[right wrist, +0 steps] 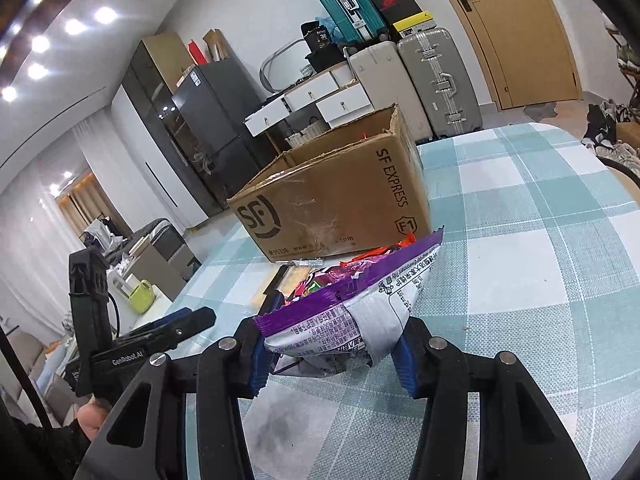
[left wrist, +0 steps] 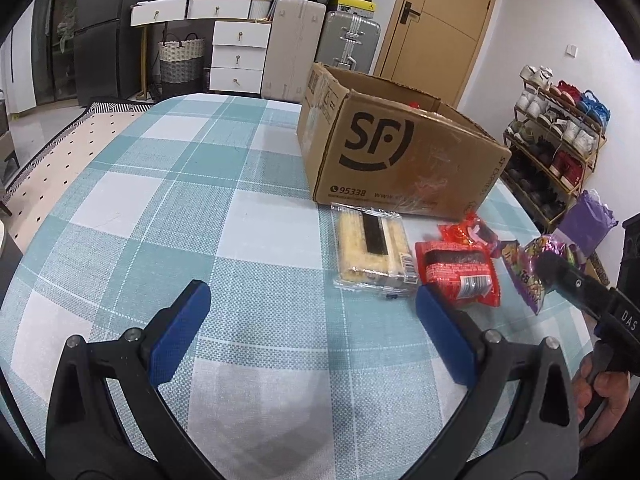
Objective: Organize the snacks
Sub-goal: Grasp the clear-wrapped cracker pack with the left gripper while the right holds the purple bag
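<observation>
An open cardboard SF box (left wrist: 400,152) stands on the checked tablecloth (left wrist: 200,200); it also shows in the right wrist view (right wrist: 332,208). In front of it lie a clear pack of yellow rice crackers (left wrist: 372,256), a red snack pack (left wrist: 460,268) and a purple snack bag (left wrist: 536,268). My left gripper (left wrist: 312,320) is open and empty, just left of the cracker pack. My right gripper (right wrist: 332,352) is shut on the purple snack bag (right wrist: 352,312), its blue pads pressing both sides. The right gripper also shows in the left wrist view (left wrist: 560,276), at the purple bag.
A shoe rack (left wrist: 560,140) and a purple bag (left wrist: 588,220) stand beyond the table's right edge. Suitcases (left wrist: 320,40), white drawers (left wrist: 236,52) and a door (left wrist: 440,20) are behind. A green mug (right wrist: 142,292) sits on a side surface to the left.
</observation>
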{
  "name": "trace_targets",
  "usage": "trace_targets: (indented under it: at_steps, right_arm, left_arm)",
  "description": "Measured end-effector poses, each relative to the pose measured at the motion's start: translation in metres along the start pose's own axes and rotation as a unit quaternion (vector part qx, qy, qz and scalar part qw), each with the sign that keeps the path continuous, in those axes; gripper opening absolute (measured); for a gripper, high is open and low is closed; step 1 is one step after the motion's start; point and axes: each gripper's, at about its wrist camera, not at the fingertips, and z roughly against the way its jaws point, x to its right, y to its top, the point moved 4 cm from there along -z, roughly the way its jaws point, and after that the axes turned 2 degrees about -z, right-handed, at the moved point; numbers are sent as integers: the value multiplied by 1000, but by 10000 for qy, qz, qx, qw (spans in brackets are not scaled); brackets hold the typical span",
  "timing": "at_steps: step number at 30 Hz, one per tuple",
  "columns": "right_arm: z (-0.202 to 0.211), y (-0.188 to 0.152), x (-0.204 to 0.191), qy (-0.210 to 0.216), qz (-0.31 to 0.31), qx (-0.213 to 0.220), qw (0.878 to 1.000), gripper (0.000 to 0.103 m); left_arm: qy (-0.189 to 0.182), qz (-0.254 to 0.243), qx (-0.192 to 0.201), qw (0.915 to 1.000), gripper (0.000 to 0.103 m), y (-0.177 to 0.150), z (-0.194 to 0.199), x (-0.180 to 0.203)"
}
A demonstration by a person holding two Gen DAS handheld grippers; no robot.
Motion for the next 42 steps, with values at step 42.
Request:
trace_targets:
  at_steps: [42]
  right_arm:
    - [41, 5, -14, 603, 223, 691, 9955, 50]
  left_arm:
    - [447, -816, -1456, 9850, 92, 40, -104, 53]
